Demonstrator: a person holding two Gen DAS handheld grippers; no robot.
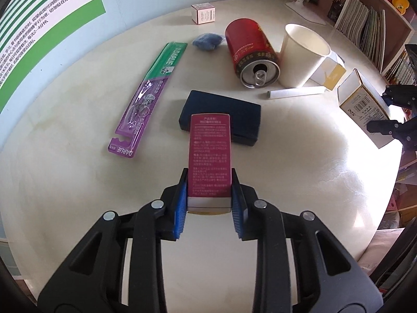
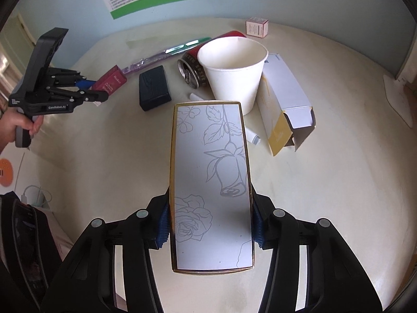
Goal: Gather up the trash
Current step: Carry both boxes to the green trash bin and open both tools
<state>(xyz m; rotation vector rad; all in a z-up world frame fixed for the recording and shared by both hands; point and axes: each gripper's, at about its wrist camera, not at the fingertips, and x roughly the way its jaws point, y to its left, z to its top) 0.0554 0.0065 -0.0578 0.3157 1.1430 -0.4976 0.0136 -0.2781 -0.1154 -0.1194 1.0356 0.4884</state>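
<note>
My left gripper [image 1: 209,182] is shut on a slim magenta carton [image 1: 210,151] and holds it above the round cream table [image 1: 78,195]; the right wrist view shows this left gripper [image 2: 97,90] at the left with the magenta carton [image 2: 110,79] in its jaws. The blue pads of my right gripper [image 2: 210,206] press both long sides of a grey carton [image 2: 211,182] with rose drawings and a gold rim. From the left wrist view, the right gripper [image 1: 388,112] shows at the right edge, gripping the grey carton's [image 1: 362,101] barcode end.
On the table lie a red can [image 1: 250,52] on its side, an upright paper cup [image 1: 302,54], a toothbrush pack [image 1: 151,94], a dark blue case [image 1: 221,120], a blue crumpled wad [image 1: 207,41], a small pink box [image 1: 203,13], a white tube [image 1: 294,94] and an open white-yellow carton [image 2: 284,104]. Shelves stand at the right.
</note>
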